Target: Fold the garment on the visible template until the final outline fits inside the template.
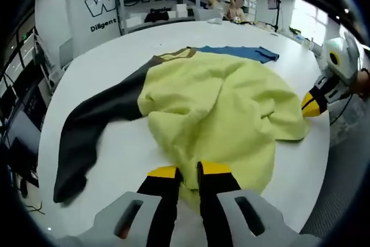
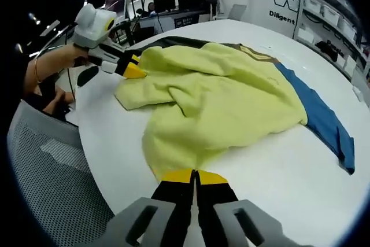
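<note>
Gripping the garment [image 1: 219, 108] at two edges, both grippers sit clamped on yellow cloth: the left gripper [image 1: 189, 172] at the bottom centre of its view, the right gripper [image 2: 193, 176] likewise in its own. The garment lies rumpled mid-worktop [image 1: 127, 148], dark sleeve [image 1: 87, 137] trailing left (no template outline is visible). Folding looks barely begun.
</note>
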A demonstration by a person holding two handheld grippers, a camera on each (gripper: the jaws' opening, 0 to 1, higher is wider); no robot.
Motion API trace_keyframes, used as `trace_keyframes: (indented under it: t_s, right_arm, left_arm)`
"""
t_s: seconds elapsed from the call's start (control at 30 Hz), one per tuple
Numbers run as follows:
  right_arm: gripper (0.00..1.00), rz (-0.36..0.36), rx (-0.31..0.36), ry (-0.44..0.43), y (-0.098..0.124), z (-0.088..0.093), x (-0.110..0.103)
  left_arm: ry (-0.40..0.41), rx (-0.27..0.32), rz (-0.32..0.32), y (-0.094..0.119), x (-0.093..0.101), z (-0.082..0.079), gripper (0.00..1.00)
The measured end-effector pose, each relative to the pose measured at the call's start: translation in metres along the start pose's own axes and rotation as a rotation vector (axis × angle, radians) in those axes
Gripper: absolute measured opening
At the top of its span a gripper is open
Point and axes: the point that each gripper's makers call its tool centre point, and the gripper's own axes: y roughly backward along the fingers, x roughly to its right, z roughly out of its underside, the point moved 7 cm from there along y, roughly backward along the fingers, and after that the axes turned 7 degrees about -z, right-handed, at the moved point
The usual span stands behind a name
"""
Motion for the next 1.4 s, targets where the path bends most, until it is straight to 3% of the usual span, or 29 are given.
trace_keyframes:
  t_s: [0.13,0.47,0.63,0.77,0.93,1.13,1.4]
  right_arm:
    - [0.00,-0.002,0.015,-0.024,0.016,0.002,0.001]
    - [0.00,0.049,0.021,-0.052,0.060,0.010,0.013]
    - [0.00,0.087,0.018,-0.131,0.080,0.020,0.023]
    - [0.00,0.129,-0.001,-0.148,0.089,0.026,0.028]
    - [0.00,0.153,-0.047,-0.185,0.087,0.039,0.035]
    - [0.00,0.159,-0.067,-0.187,0.083,0.045,0.037]
    - [0.00,0.188,-0.051,-0.167,0.076,0.049,0.043]
  left_arm:
    - [0.032,-0.007,0.023,0.012,0.004,-0.001,0.04]
    - [0.007,-0.036,0.066,0.041,0.033,-0.003,0.04]
    - [0.013,-0.090,0.041,0.045,0.037,0.002,0.04]
    - [0.021,-0.086,0.038,0.046,0.042,0.003,0.04]
    - [0.028,-0.126,0.010,0.047,0.043,0.013,0.06]
    - [0.067,-0.134,-0.018,0.056,0.035,0.025,0.05]
    - [0.092,-0.142,-0.061,0.065,0.028,0.038,0.07]
